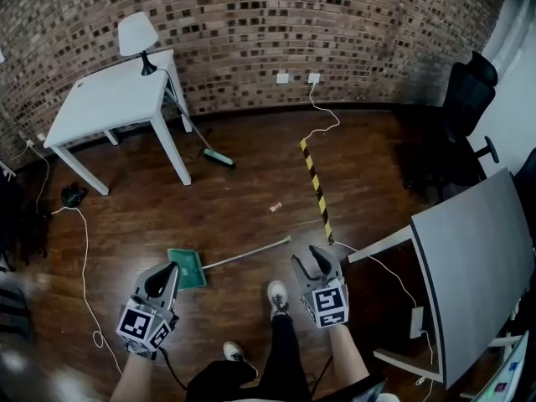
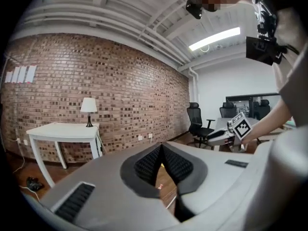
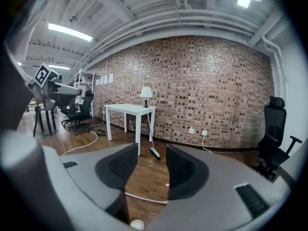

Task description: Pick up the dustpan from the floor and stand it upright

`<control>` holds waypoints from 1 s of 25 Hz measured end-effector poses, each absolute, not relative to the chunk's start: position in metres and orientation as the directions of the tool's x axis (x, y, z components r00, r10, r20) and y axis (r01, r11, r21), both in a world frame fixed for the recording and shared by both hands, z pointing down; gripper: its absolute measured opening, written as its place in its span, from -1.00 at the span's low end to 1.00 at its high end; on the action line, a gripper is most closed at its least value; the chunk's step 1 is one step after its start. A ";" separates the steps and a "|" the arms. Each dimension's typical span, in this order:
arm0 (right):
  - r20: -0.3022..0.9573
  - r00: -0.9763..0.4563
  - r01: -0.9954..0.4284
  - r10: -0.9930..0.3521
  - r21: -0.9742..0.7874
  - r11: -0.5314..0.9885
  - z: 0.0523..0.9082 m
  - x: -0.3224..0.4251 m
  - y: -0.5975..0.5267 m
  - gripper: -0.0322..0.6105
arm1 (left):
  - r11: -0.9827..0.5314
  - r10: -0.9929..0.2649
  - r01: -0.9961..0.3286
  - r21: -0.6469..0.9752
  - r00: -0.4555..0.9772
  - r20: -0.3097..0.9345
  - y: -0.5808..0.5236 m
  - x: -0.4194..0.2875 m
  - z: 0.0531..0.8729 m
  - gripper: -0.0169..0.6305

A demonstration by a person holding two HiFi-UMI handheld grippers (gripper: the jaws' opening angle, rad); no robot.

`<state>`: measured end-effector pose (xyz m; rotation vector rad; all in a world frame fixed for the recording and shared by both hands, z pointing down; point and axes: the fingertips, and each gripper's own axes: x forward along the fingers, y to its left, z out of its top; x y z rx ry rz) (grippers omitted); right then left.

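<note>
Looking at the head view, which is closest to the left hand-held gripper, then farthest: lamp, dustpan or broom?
1. Dustpan, on the floor just ahead of the left hand-held gripper.
2. Broom, leaning against the white table.
3. Lamp, on the table top.

Left gripper: grey moulded shell; black ribbed pads set in dark rounded recesses; black slotted insert on the shell's near side; marker cube with black-and-white squares at the rear; dark cable at its base. Right gripper: same grey shell; matching black ribbed pads; second marker cube. Person: dark trousers; white shoes; black camera worn at the head.
</note>
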<state>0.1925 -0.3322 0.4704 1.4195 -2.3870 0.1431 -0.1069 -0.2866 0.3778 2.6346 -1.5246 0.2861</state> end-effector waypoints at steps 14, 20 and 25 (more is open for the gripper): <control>0.442 -0.349 -0.875 -0.826 0.160 0.456 0.921 0.256 -0.479 -0.21 | -0.507 -0.847 -0.862 -0.008 0.497 0.188 -0.443 -0.059 0.741 -0.95; 0.493 -0.303 -0.885 -0.815 0.171 0.433 1.068 0.267 -0.500 -0.21 | -0.496 -0.859 -0.867 -0.053 0.480 0.179 -0.478 -0.059 0.833 -0.95; 0.580 -0.262 -0.889 -0.771 0.166 0.428 1.160 0.277 -0.513 -0.21 | -0.477 -0.868 -0.874 -0.097 0.450 0.211 -0.490 -0.066 0.872 -0.95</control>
